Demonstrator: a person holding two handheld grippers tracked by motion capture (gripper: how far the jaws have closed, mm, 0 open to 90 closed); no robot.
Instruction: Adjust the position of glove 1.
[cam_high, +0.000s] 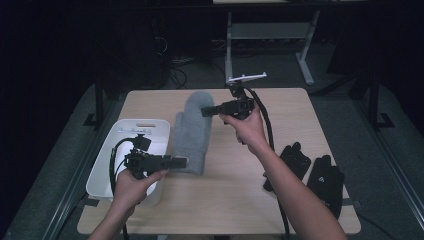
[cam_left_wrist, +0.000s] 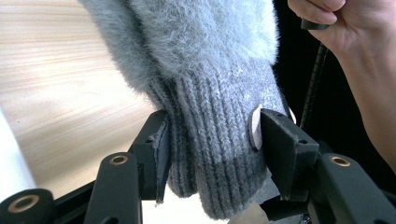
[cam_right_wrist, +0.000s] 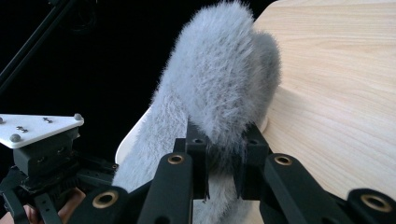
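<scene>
A fluffy grey mitten (cam_high: 192, 131) is stretched out over the wooden table (cam_high: 240, 200), held between the two tongs. The left gripper (cam_high: 181, 162) pinches the ribbed cuff (cam_left_wrist: 212, 144) at the near end, with its jaws squeezed onto the knit. The right gripper (cam_high: 206, 111) pinches the furry tip (cam_right_wrist: 224, 88) at the far end, jaws tight on the fur. A white bin (cam_high: 112, 150) sits just left of the mitten. Two black gloves (cam_high: 312, 172) lie well apart on the right.
</scene>
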